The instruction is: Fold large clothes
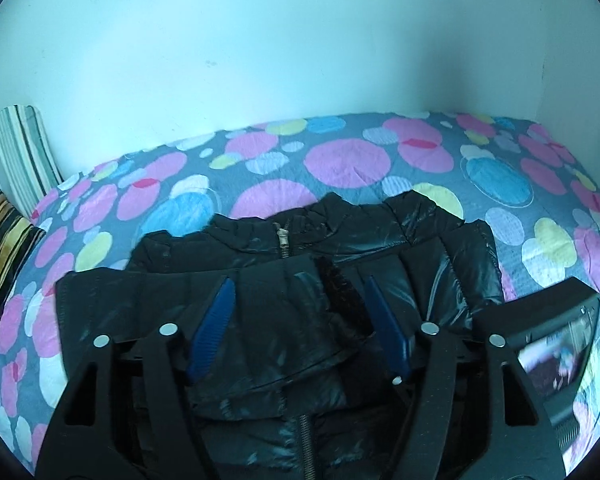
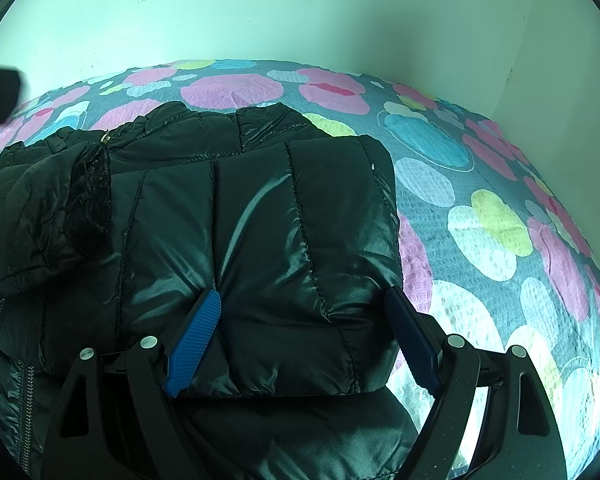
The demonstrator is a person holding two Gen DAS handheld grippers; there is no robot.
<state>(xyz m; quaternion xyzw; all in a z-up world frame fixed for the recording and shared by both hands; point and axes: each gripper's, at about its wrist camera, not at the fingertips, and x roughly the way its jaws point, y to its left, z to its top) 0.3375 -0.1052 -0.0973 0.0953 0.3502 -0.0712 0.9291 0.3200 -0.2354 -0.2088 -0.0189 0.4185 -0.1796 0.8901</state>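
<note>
Here, one black puffer jacket (image 2: 260, 216), zipped, on the dotted bedspread (image 2: 500, 216), both sleeves folded across its front. Our left gripper (image 1: 300, 320) and right gripper (image 2: 312, 332) hover spread, holding nothing. Next, we judge: fold hem to collar.

Parted jaws straddle black jacket (image 2: 260, 240) on bedspread (image 2: 500, 220).

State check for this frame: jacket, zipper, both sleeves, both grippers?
Jacket: flat on bedspread, front up.
Zipper: closed up to the collar.
Left sleeve: folded across the chest.
Right sleeve: folded across the chest.
Left gripper: open.
Right gripper: open.
</note>
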